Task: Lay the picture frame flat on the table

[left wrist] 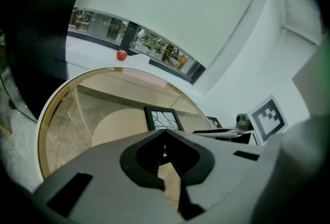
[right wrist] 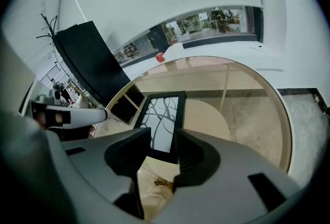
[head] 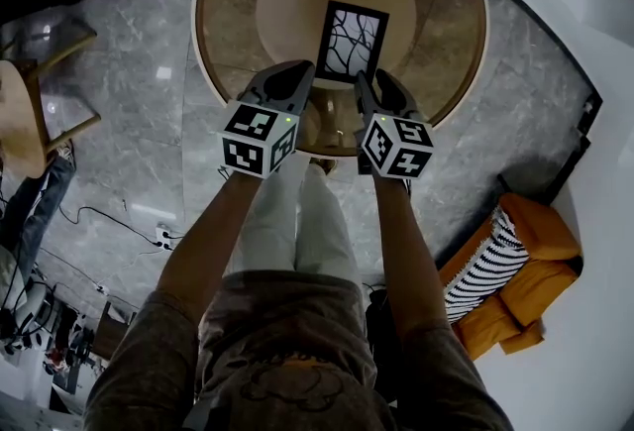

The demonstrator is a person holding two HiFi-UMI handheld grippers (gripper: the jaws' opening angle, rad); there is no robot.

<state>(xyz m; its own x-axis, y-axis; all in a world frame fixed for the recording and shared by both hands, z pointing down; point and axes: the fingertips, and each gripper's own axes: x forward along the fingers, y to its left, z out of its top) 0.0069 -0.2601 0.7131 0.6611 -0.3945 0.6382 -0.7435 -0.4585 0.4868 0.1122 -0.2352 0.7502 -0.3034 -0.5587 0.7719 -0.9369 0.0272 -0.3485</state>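
A: Obs. 1, where is the frame?
B: The picture frame (head: 352, 43) is on the round glass-topped table (head: 201, 23), on the side nearest the person. It has a black border and a dark branch pattern on a pale ground. From the left gripper view it looks propped and leaning back rather than lying flat, but I can't confirm this.

A: Obs. 2, left gripper?
B: The left gripper (left wrist: 165, 135) has its jaw tips together with nothing between them. In the head view it hovers just beside the frame's lower left corner; contact can't be told.

A: Obs. 3, right gripper?
B: The right gripper (right wrist: 164, 138) has its jaws apart at a narrow gap. The near end of the frame shows in that gap, and whether the pads touch it can't be made out. In the head view its tips sit at the frame's lower right corner.

A: Surroundings?
B: A small red object (left wrist: 121, 55) is at the far rim of the table. An orange sofa (head: 525, 270) with a striped cushion (head: 485, 266) stands on the grey stone floor to the person's right, and a wooden chair (head: 30, 112) is well apart on the left
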